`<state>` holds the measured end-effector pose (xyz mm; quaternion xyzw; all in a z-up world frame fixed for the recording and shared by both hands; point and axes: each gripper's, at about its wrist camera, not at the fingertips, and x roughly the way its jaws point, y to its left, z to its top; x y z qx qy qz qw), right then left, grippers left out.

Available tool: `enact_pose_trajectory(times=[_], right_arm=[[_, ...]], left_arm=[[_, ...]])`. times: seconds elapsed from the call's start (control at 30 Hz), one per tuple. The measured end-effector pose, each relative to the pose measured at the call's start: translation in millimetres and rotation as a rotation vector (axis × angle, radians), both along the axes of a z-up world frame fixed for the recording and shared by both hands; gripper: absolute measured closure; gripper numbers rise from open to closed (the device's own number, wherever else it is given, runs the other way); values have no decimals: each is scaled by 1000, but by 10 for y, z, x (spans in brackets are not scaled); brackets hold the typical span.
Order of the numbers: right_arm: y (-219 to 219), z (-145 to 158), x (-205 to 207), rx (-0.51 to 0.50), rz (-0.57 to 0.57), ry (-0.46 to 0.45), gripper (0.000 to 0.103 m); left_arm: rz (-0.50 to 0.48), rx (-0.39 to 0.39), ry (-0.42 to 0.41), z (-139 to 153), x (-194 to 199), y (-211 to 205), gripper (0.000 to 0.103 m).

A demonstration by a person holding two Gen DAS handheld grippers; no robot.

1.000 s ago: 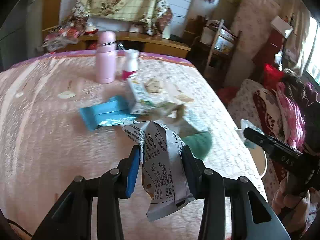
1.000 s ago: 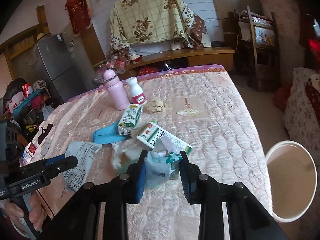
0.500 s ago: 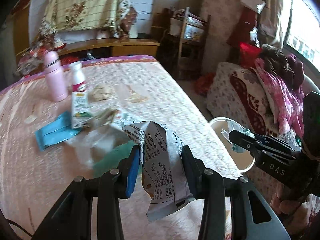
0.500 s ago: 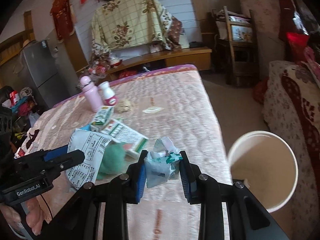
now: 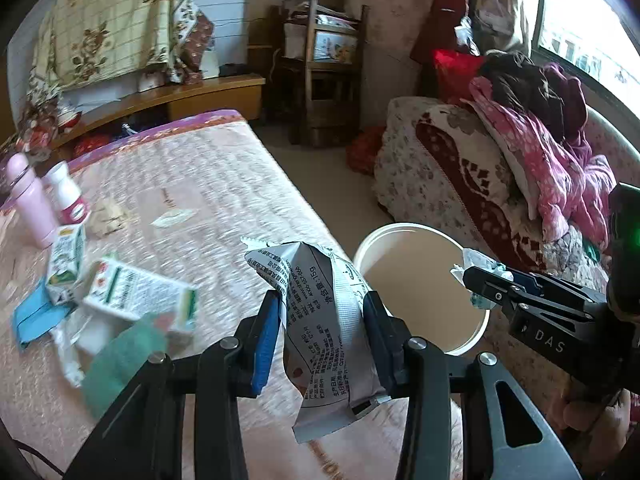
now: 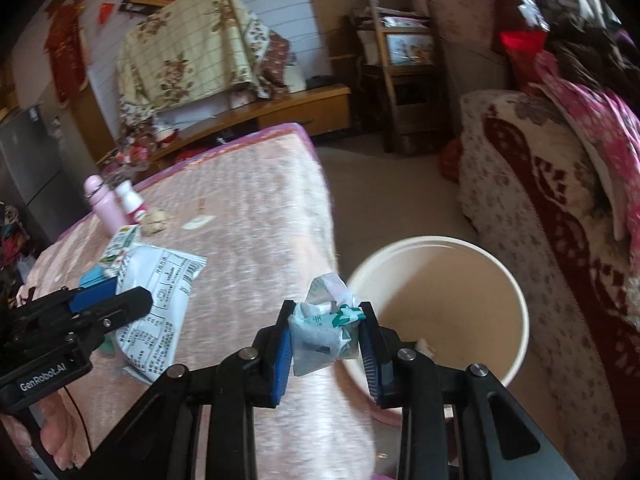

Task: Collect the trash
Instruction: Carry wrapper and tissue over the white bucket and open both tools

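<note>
My left gripper (image 5: 322, 312) is shut on a silver printed wrapper (image 5: 324, 328), held above the bed's right edge; it also shows in the right wrist view (image 6: 160, 300). My right gripper (image 6: 326, 324) is shut on a crumpled white and green wrapper (image 6: 324, 324), held at the near rim of a cream bucket (image 6: 516, 300) on the floor beside the bed. The bucket also shows in the left wrist view (image 5: 424, 248), with the right gripper (image 5: 480, 284) over its right rim.
On the pink quilted bed (image 5: 208, 200) lie a white and green box (image 5: 136, 292), a small carton (image 5: 66, 258), a blue packet (image 5: 30, 316), a green wad (image 5: 120, 356), a pink bottle (image 5: 30, 204) and a white bottle (image 5: 66, 194). A covered sofa (image 5: 480, 184) stands right of the bucket.
Both grippers have swung right from over the bed toward the bucket, each still holding its wrapper. The bucket now fills more of both views.
</note>
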<state>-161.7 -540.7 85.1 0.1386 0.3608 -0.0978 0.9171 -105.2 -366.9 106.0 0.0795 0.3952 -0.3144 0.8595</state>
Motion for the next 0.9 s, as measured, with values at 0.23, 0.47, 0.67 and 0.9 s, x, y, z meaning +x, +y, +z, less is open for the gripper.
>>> enact_pose_trajectory(times=[0.23, 0.47, 0.67, 0.9], right_arm=[[-384, -108, -76, -3, -74, 15, 70], [-661, -214, -72, 7, -144, 25, 70], [-889, -379, -8, 36, -204, 41, 70], [-1034, -515, 40, 38, -260, 48, 26]], left_arm=[[-25, -1, 18, -103, 79, -333, 59], [-43, -6, 61, -258, 209, -674, 59], [-55, -3, 93, -399, 283, -934, 58], [-52, -17, 106, -488, 382, -1081, 42]])
